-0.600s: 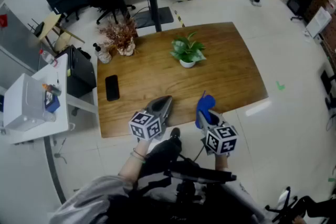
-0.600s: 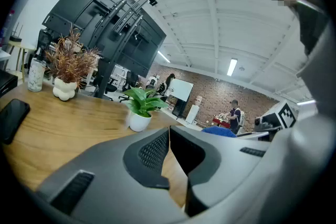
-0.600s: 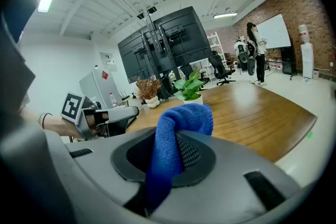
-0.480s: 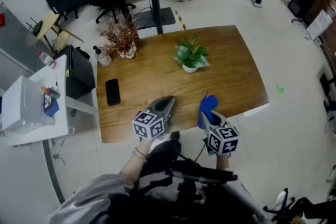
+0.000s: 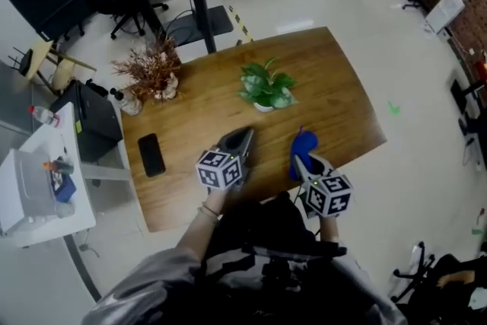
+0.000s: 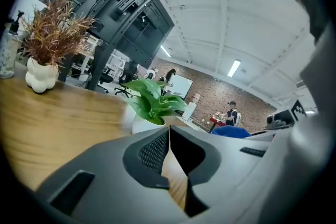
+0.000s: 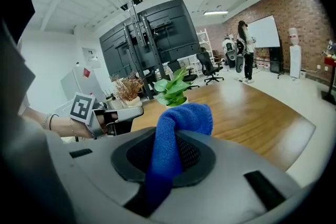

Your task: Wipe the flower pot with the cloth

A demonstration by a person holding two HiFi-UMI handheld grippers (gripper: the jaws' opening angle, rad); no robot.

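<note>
A small white flower pot [image 5: 262, 106] with a green plant [image 5: 265, 86] stands near the middle of the wooden table [image 5: 342, 95]; it also shows in the left gripper view [image 6: 137, 124] and the right gripper view [image 7: 176, 100]. My right gripper [image 5: 302, 152] is shut on a blue cloth [image 5: 301, 151], which bulges out between its jaws [image 7: 176, 136]. My left gripper [image 5: 243, 137] is shut and holds nothing, its tips pressed together [image 6: 169, 128]. Both grippers hover over the table's near edge, short of the pot.
A dried-flower arrangement in a white vase [image 5: 152, 72] and a clear bottle [image 5: 129, 103] sit at the table's far left corner. A black phone [image 5: 151, 154] lies at the left. A white side cabinet [image 5: 38, 179] stands left of the table. Office chairs stand beyond.
The head view has shifted, so the table sits lower-left in frame. Both grippers have edged a little further over the table toward the pot. The cloth stays gripped.
</note>
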